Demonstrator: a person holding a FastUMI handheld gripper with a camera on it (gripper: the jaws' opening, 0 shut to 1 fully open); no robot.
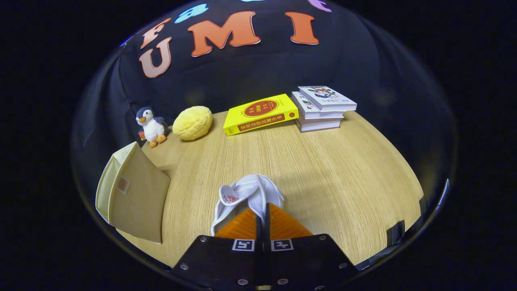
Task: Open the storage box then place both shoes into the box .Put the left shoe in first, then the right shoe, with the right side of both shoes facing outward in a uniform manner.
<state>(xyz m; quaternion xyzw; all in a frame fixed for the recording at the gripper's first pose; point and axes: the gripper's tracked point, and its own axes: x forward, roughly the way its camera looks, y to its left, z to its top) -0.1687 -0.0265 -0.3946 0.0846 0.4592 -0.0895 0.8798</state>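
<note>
Box: the storage box (133,194) stands on my desk (323,169), left of my tool.
Tool: my tool (261,210) is clamped on the white shoe (250,192).
Beyond: penguin toy (150,126), yellow book (260,114), book stack (323,108).

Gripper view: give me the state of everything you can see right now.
gripper: shut on the white shoe
white shoe: pinched at its edge, crumpled
storage box: beside the fingers, opening not visible
yellow book: closed, leaning on the stack
book stack: closed, piled
</note>
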